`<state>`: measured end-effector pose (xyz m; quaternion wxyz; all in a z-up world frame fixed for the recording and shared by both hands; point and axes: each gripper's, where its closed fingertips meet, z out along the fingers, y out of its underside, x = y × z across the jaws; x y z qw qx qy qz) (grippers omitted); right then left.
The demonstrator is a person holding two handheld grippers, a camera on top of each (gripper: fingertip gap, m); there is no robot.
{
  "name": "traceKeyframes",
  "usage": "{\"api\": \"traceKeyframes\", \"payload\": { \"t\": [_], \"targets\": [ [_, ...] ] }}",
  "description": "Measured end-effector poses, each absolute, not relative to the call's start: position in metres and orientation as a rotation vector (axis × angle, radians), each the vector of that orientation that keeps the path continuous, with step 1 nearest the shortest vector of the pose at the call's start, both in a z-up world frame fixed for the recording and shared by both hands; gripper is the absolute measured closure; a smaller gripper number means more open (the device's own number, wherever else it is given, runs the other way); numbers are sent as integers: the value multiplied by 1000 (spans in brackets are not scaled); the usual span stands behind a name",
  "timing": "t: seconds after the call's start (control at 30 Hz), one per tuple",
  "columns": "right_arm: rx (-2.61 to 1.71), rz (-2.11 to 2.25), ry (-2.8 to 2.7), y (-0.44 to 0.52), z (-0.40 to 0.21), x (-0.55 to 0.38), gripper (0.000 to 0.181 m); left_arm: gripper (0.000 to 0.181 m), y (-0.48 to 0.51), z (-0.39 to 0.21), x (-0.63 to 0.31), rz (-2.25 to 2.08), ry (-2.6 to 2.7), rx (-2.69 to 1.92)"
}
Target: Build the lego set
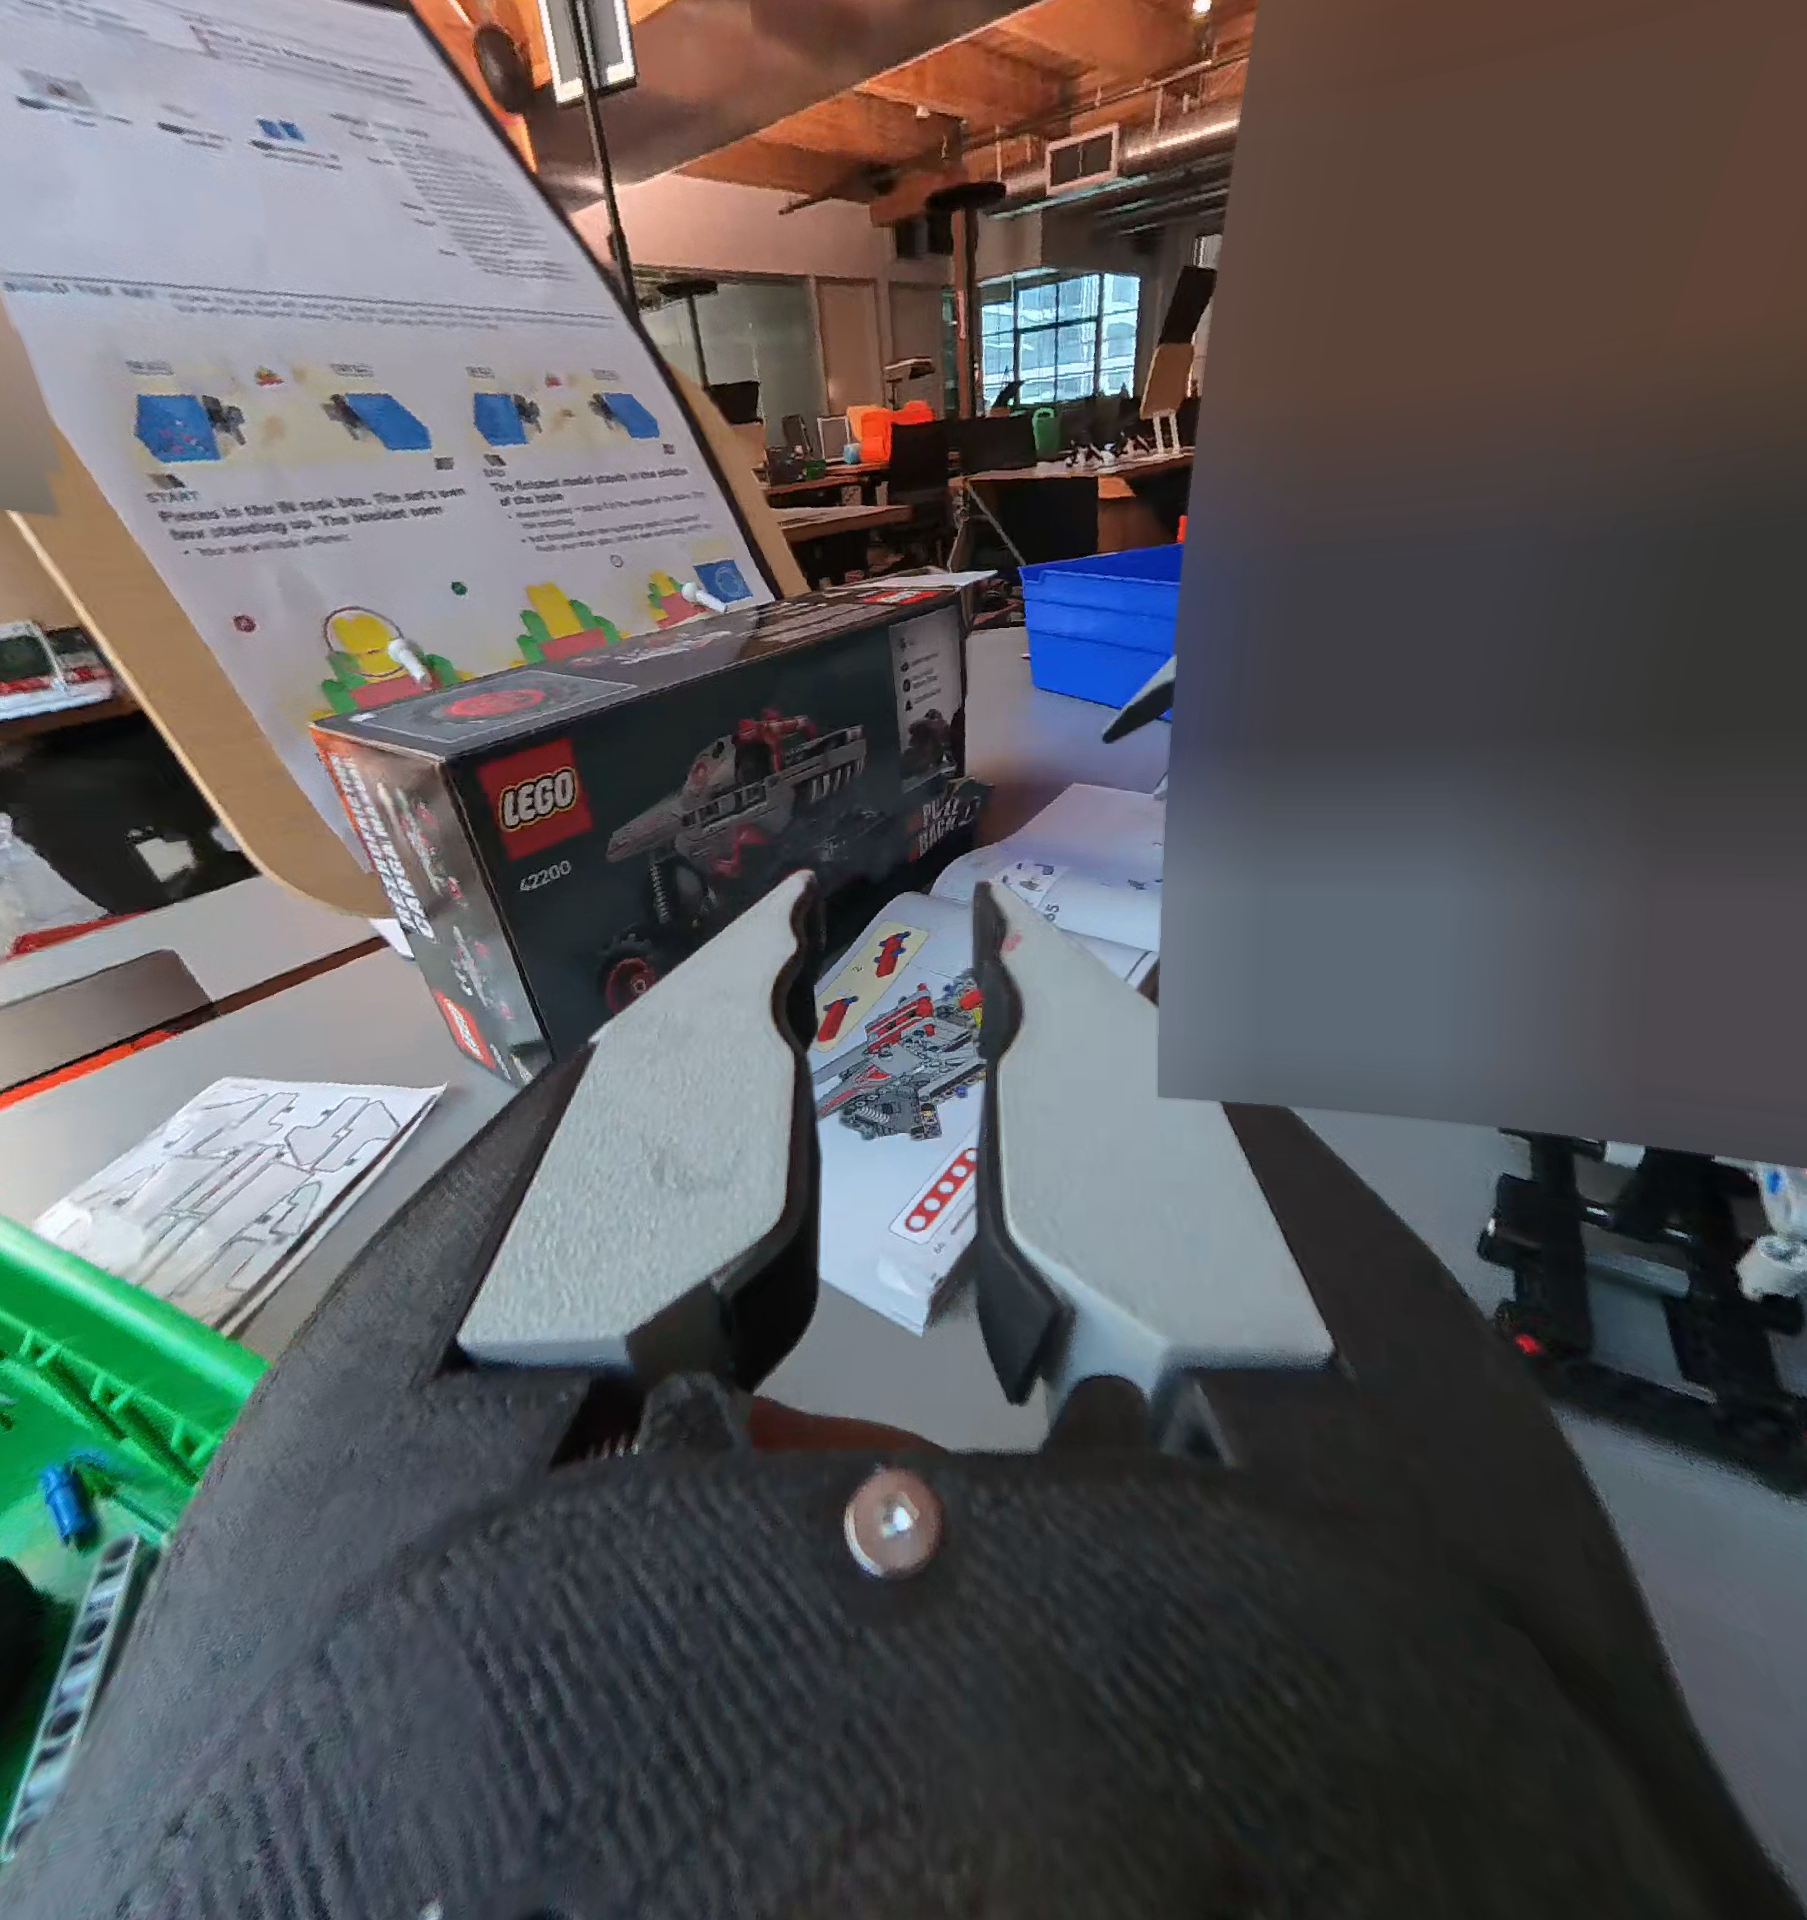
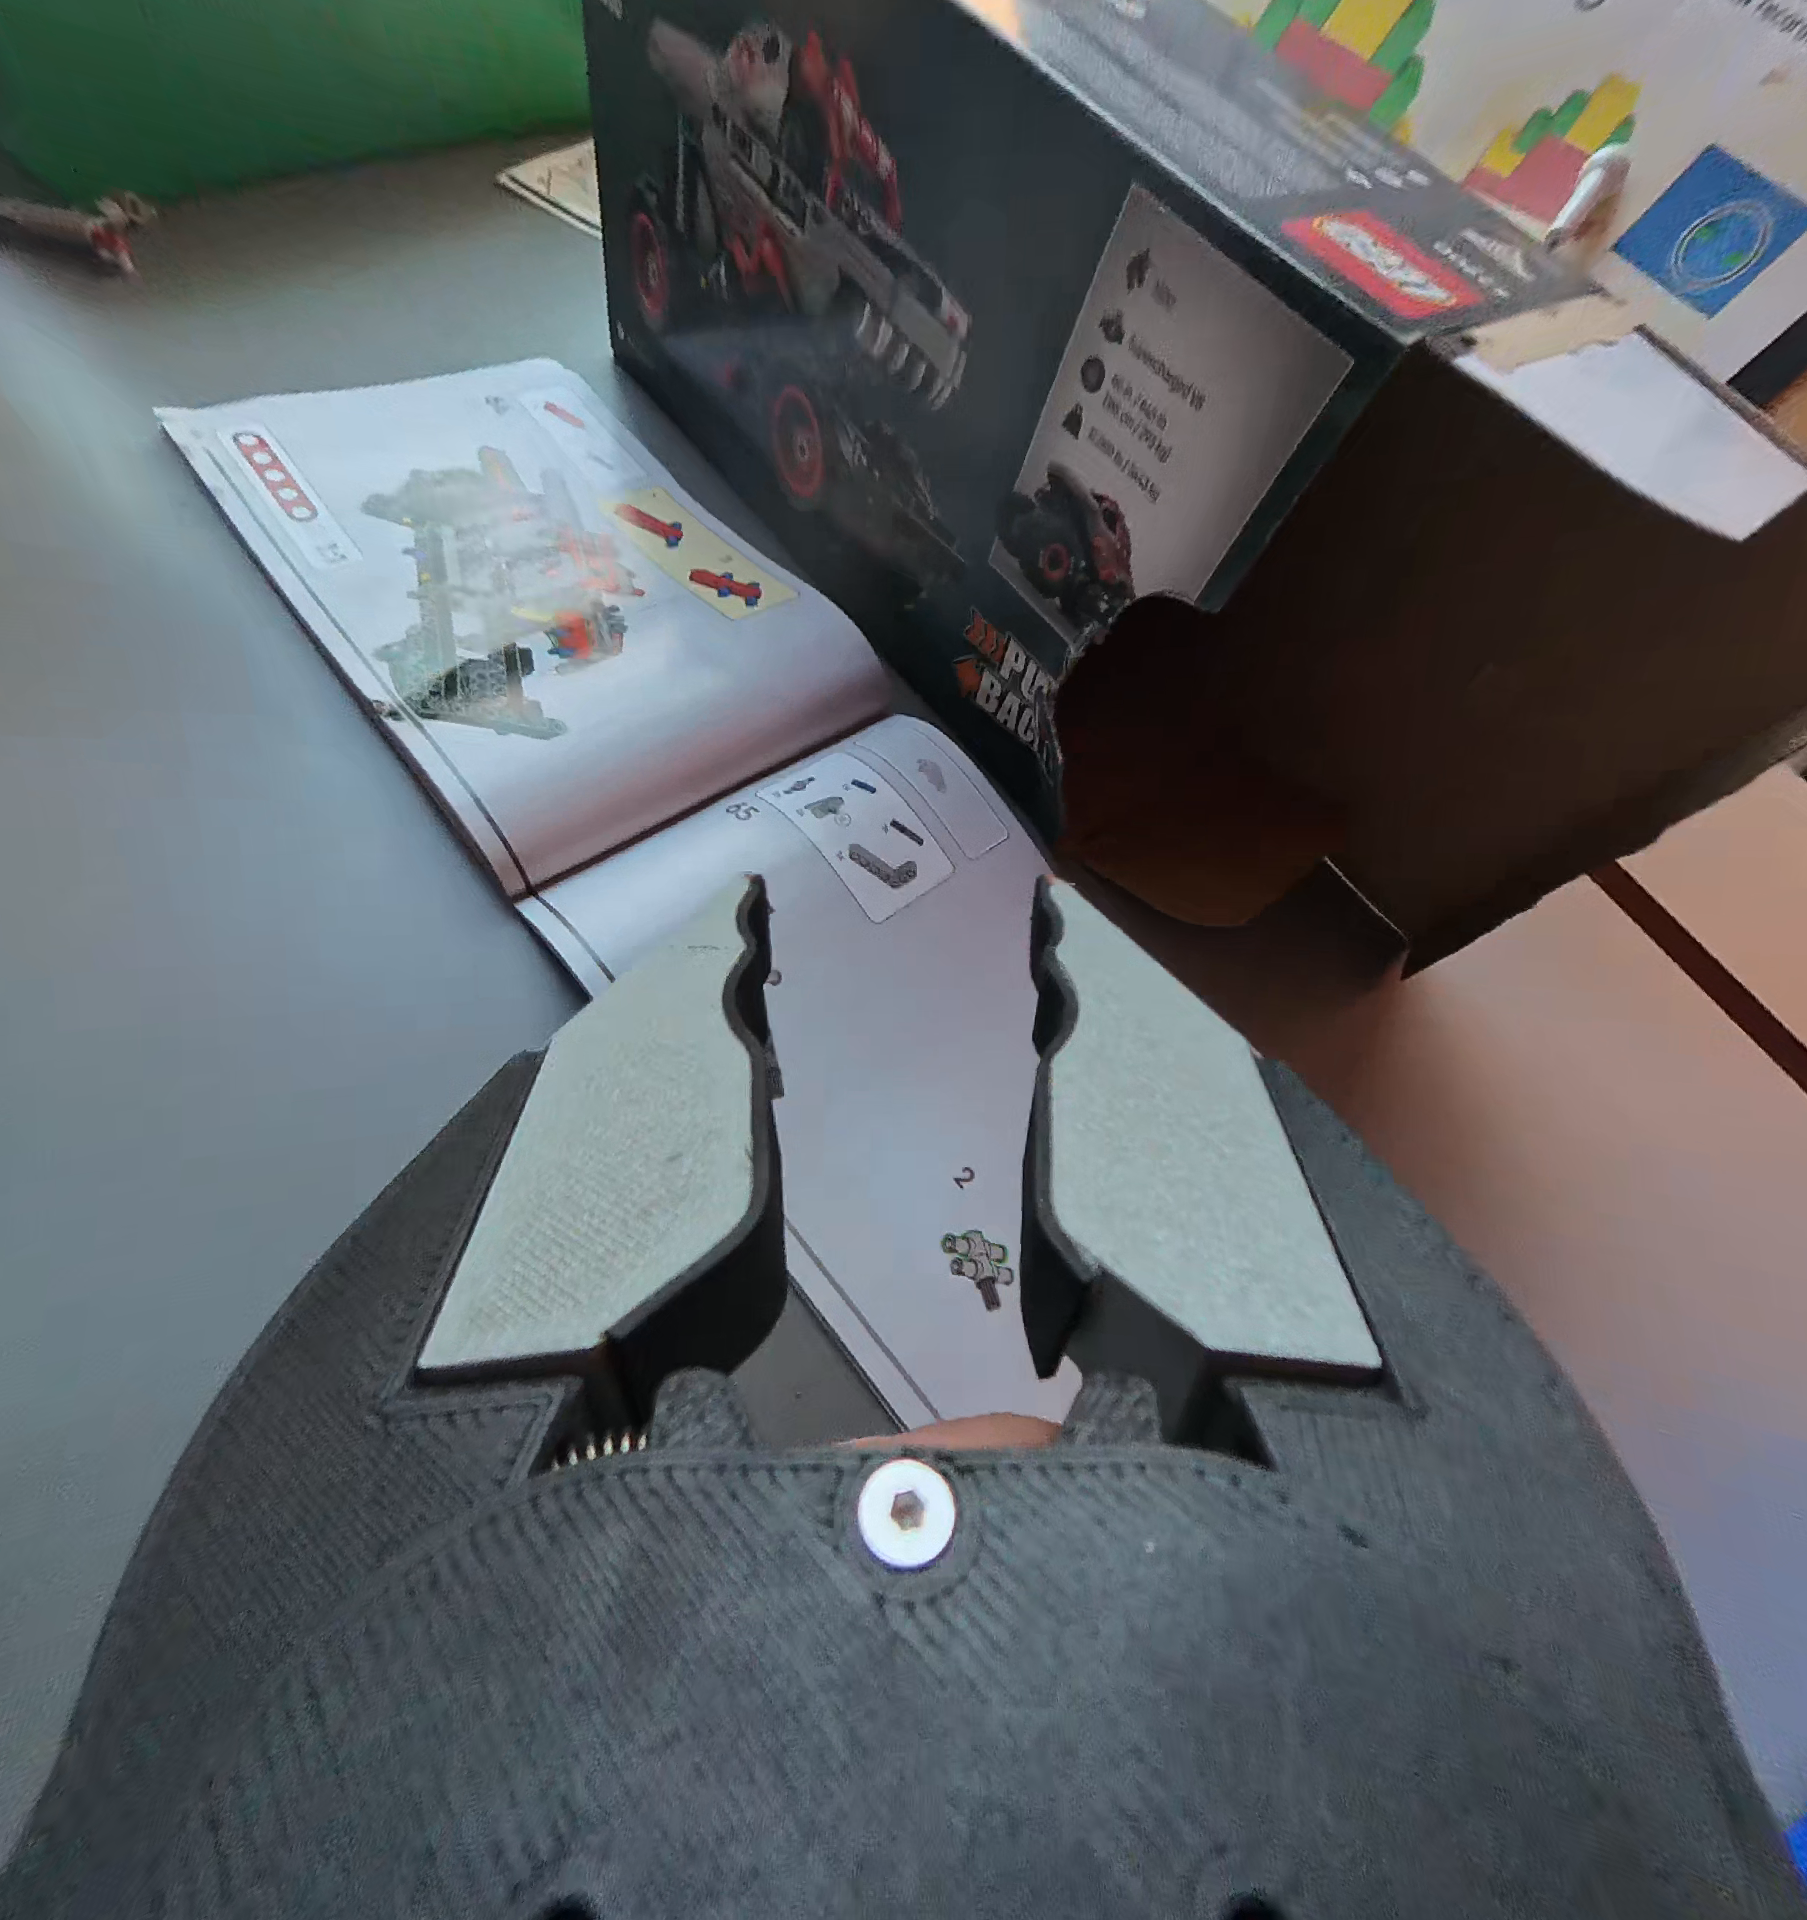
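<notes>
Nothing is held by either gripper: the jaws of the left gripper (image 1: pixel 894 899) are parted by a narrow gap, those of the right gripper (image 2: pixel 899 899) somewhat wider, and both are seen empty above the open instruction booklet (image 2: pixel 608 623), which lies flat on the grey surface (image 2: pixel 151 831). Toward 12 o'clock of the left jaws the set's dark box (image 1: pixel 670 831) is stood upright, one end flap torn open. At 4 o'clock in the left wrist view a partly built black frame (image 1: pixel 1668 1309) with red and white pieces is seen; at 8 o'clock, a green bin (image 1: pixel 57 1382) holding loose parts. The build is judged well advanced yet unfinished, with parts left to be fitted.
</notes>
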<state>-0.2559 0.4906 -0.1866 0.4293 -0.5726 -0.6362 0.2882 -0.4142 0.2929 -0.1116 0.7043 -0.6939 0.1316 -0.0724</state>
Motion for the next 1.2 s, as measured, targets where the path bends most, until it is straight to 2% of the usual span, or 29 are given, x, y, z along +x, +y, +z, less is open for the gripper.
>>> {"api": "traceKeyframes", "payload": {
  "t": [0.03, 0.53, 0.87, 1.07, 1.2],
  "targets": [
    [-1424, 742, -1581, 487, -184, -257, 134, 156, 292, -113, -410, -124, 317, -1541],
    [-1411, 821, -1677, 447, -205, -270, 131, 155, 195, -142, -414, 159, 132, -1692],
    [-1352, 909, -1724, 417, -198, -273, 132, 156, 238, -135, -442, 92, 154, -1578],
    [-1284, 857, -1713, 417, -188, -278, 132, 159, 222, -127, -440, 47, 138, -1495],
    [-1338, 873, -1699, 426, -197, -276, 133, 155, 224, -129, -445, -16, 97, -1515]
  ]
}}
